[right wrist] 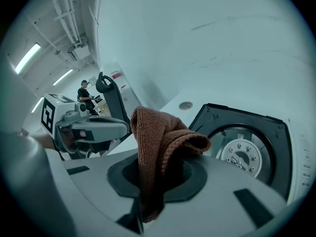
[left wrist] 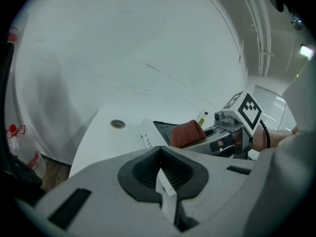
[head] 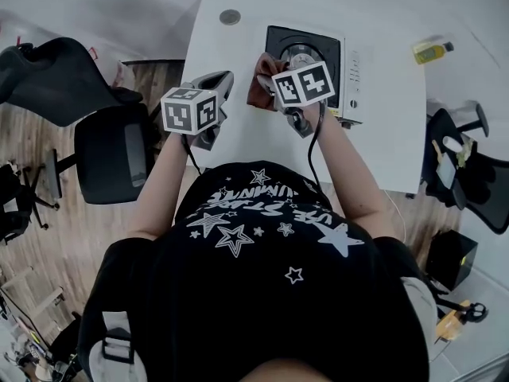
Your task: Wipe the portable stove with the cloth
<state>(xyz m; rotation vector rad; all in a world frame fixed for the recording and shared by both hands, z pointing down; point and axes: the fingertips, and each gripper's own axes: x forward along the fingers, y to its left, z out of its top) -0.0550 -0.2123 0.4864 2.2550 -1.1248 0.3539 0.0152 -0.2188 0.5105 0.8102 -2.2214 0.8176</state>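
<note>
The right tool (right wrist: 148, 194), in the person's right hand, is clenched on a brown woven cloth (right wrist: 159, 144). The cloth stands bunched up out of the closed jaws, its folded top leaning toward the white portable stove with a black top and round silver burner (right wrist: 219, 120). From the head view, the right tool (head: 276, 79) holds the cloth (head: 260, 86) at the near left corner of the stove (head: 314, 42), over its left edge; whether the fabric touches the black top cannot be told. Just to the left, the left tool (head: 216, 82) hangs above the white tabletop (head: 382, 134) beside the stove, apart from it. In its own view the left tool (left wrist: 165, 191) has its jaws drawn together on nothing, with the cloth (left wrist: 186, 132) and stove (left wrist: 150, 132) ahead to the right. A small yellow bottle (head: 432, 52) lies on the tabletop well right of the stove, and a black office chair (head: 111, 153) stands on the wooden floor (head: 48, 237) to the left.
</note>
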